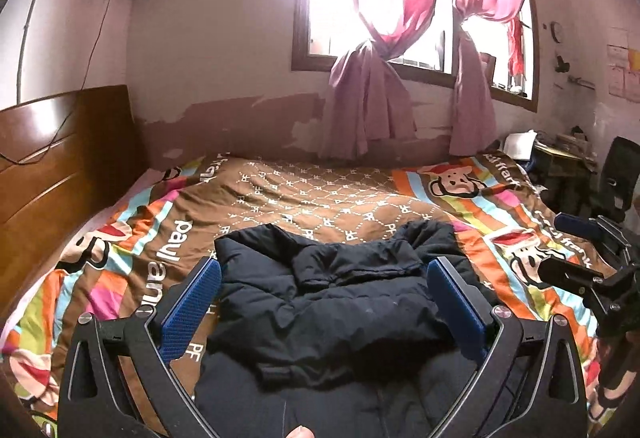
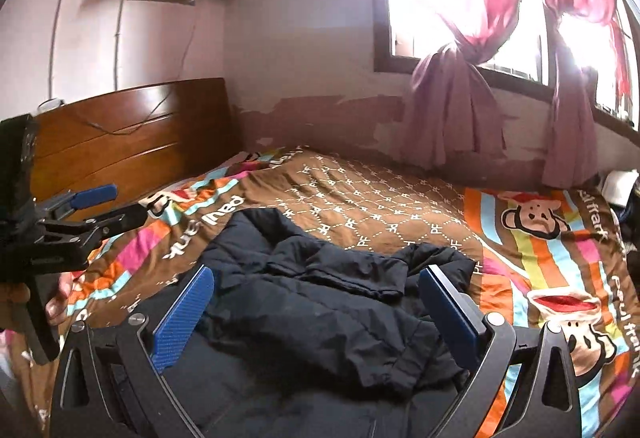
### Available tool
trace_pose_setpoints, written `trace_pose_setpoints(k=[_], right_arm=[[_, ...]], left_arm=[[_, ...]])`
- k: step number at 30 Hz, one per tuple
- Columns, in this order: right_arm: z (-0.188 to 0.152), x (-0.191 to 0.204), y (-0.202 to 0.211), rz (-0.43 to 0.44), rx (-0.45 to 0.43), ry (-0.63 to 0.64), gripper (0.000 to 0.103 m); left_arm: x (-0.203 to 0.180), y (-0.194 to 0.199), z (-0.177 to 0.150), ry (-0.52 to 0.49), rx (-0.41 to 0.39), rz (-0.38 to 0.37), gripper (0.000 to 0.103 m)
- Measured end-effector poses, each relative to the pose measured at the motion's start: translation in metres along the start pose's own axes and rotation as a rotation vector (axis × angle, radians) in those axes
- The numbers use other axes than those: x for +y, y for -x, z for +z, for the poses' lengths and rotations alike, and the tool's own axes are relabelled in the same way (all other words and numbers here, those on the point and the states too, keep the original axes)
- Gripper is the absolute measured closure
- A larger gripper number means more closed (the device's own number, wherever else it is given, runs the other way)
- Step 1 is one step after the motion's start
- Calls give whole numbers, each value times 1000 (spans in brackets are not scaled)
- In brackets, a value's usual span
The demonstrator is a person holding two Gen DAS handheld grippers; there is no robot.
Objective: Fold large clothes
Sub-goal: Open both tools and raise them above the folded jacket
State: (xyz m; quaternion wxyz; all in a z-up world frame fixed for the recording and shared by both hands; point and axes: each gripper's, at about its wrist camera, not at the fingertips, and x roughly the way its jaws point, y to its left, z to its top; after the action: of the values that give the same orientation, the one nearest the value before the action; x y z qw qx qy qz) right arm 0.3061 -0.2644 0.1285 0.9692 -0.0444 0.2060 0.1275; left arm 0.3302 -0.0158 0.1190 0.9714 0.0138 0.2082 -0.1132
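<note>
A dark navy padded jacket (image 1: 332, 302) (image 2: 320, 314) lies bunched and partly folded over on the near side of the bed. My left gripper (image 1: 324, 262) hovers over it, open, and its blue pads (image 1: 192, 302) stand wide with nothing pressed between them. My right gripper (image 2: 317, 273) is likewise open above the jacket, empty. Each gripper shows in the other's view: the right gripper (image 1: 564, 246) at the right edge, the left gripper (image 2: 120, 203) at the left edge, held by a hand (image 2: 56, 302).
The bed carries a brown and striped cartoon-monkey quilt (image 1: 320, 197) (image 2: 380, 197). A wooden headboard (image 1: 60, 157) stands at the left. Pink knotted curtains (image 1: 368, 97) hang at the window behind. A cluttered desk (image 1: 560, 153) and a dark chair (image 1: 616, 173) are at far right.
</note>
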Motion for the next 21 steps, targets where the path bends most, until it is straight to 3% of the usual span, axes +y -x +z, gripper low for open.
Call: trace_pose_setpoints(k=[10,13,21], right_arm=[[-23,26,49,8,35,29,0],[-38,33,60,17,54,34,0],[-98,66,66,60,183,150,0]], left_arm=[[-8,45,-34,-15,30,-2,2],[-6,52,-55,-7,65,-8,2],[-22,62,-128,-102,194,-29,2]])
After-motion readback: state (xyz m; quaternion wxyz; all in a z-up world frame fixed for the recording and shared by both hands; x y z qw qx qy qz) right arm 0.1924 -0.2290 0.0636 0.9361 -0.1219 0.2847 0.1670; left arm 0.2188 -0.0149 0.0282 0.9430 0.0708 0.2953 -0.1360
